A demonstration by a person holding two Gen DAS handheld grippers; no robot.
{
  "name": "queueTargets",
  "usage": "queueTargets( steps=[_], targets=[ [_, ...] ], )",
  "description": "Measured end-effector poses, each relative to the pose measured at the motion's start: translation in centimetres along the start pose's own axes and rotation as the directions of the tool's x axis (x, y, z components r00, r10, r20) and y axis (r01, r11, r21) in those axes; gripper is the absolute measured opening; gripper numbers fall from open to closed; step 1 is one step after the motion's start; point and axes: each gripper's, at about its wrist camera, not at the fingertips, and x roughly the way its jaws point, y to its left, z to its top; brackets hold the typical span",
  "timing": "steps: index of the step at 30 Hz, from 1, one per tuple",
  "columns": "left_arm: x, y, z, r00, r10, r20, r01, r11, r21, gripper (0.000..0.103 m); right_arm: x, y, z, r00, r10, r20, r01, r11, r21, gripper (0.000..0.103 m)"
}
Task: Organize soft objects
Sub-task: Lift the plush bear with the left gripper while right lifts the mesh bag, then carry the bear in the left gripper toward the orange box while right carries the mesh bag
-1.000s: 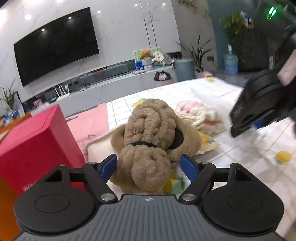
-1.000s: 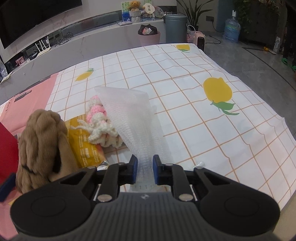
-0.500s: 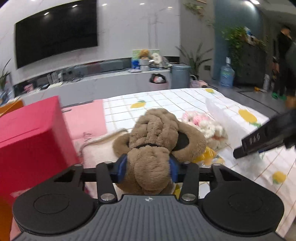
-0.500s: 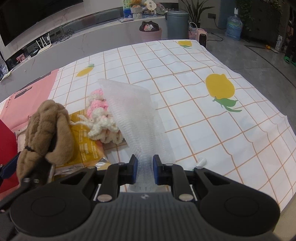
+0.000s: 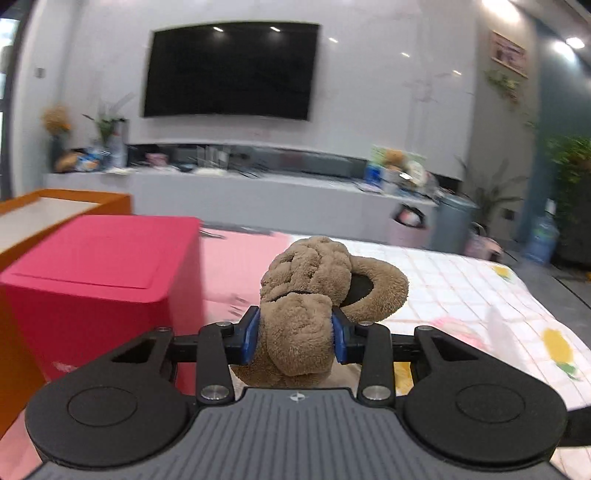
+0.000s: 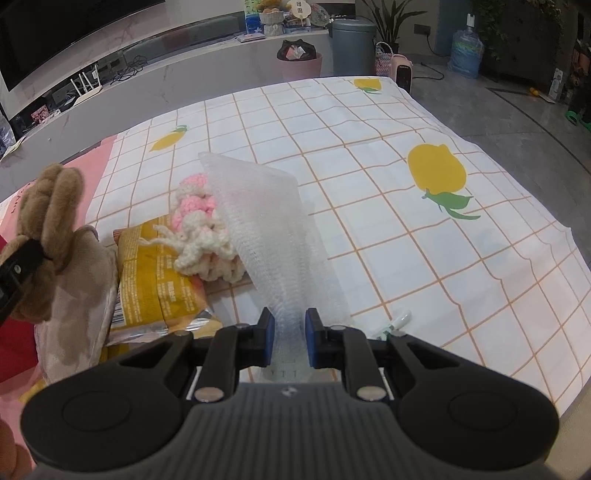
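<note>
Left gripper (image 5: 295,338) is clamping the brown plush toy (image 5: 314,291), raised off the tablecloth (image 6: 369,147) beside my red box (image 5: 99,273) — right gripper (image 6: 287,336) is pinching the white mesh sheet (image 6: 266,221) near the cloth's near edge.

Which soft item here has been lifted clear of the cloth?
The brown plush toy, clamped in the left gripper; the pink-and-cream yarn bundle lies on the cloth.

Wall-mounted TV (image 5: 231,70), off, above a long grey console (image 5: 258,192) w/ clutter. Red box (image 5: 99,280) at left, orange-edged unit (image 5: 55,210) behind it. Grey bin (image 6: 352,48) beside pink bin (image 6: 300,62). Water jug (image 6: 467,53) on floor, far right. Potted plant (image 6: 391,18) behind grey bin.
</note>
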Motion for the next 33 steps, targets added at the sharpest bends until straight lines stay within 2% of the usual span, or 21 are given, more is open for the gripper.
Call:
queueTargets(
  steps=[3,4,6,11,15,17,19,21,23,24,26,29,33],
  targets=[
    [-0.4,1.1,-0.2,0.998,0.057,0.010,-0.057,0.998,-0.031,0.043,0.1,0.1,0.0,1.000,-0.001,-0.003,0.001,1.000,-0.008,0.016],
    [-0.6,1.6,-0.3,0.998,0.062,0.008,-0.062,0.998,-0.034,0.039,0.2,0.2,0.0,1.000,-0.001,-0.004,0.001,1.000,-0.009,0.016],
    [-0.8,2.6,-0.5,0.999,0.031,-0.011,-0.032,0.998,-0.047,0.039,0.1,0.3,-0.1,1.000,0.000,-0.005,0.000,1.000,-0.011,0.016],
    [-2.1,3.7,-0.8,0.999,0.047,-0.014,-0.048,0.997,-0.060,0.039,0.0,0.3,-0.1,1.000,0.000,-0.005,0.000,1.000,-0.012,0.016],
    [-2.4,4.3,-0.9,0.999,0.029,-0.042,-0.031,0.998,-0.061,0.039,0.0,0.3,-0.1,1.000,-0.002,-0.008,0.002,1.000,-0.015,0.016],
    [-2.3,3.9,-0.8,0.998,-0.002,-0.068,0.002,1.000,0.000,0.039,0.0,0.5,-0.1,1.000,-0.002,-0.009,0.002,1.000,-0.019,0.016],
    [-2.3,3.1,-0.9,0.991,-0.092,-0.095,0.100,0.991,0.087,0.041,0.0,0.6,-0.1,1.000,-0.002,-0.009,0.001,1.000,-0.022,0.016],
    [-2.0,2.2,-1.2,0.976,-0.163,-0.141,0.184,0.971,0.150,0.047,0.0,0.7,-0.2,1.000,-0.001,-0.012,0.001,1.000,-0.027,0.016],
    [-1.3,1.3,-1.6,0.954,-0.206,-0.216,0.250,0.947,0.200,0.064,0.0,0.7,-0.2,1.000,-0.002,-0.015,0.002,1.000,-0.027,0.016],
    [-1.0,1.0,-1.8,0.948,-0.217,-0.235,0.270,0.937,0.224,0.069,0.0,0.7,-0.2,1.000,-0.001,-0.016,0.001,1.000,-0.026,0.016],
    [-0.9,0.3,-2.2,0.959,-0.194,-0.209,0.249,0.926,0.282,0.082,0.1,0.5,-0.2,1.000,0.002,-0.018,-0.003,1.000,-0.023,0.016],
    [-0.5,-0.3,-2.8,0.959,-0.180,-0.219,0.247,0.909,0.334,0.091,0.4,0.4,-0.2,1.000,0.006,-0.030,-0.006,1.000,-0.015,0.016],
    [-0.2,0.4,-3.2,0.950,-0.204,-0.236,0.266,0.926,0.268,0.090,0.6,0.2,-0.3,0.999,0.012,-0.040,-0.012,1.000,0.002,0.013]
  ],
)
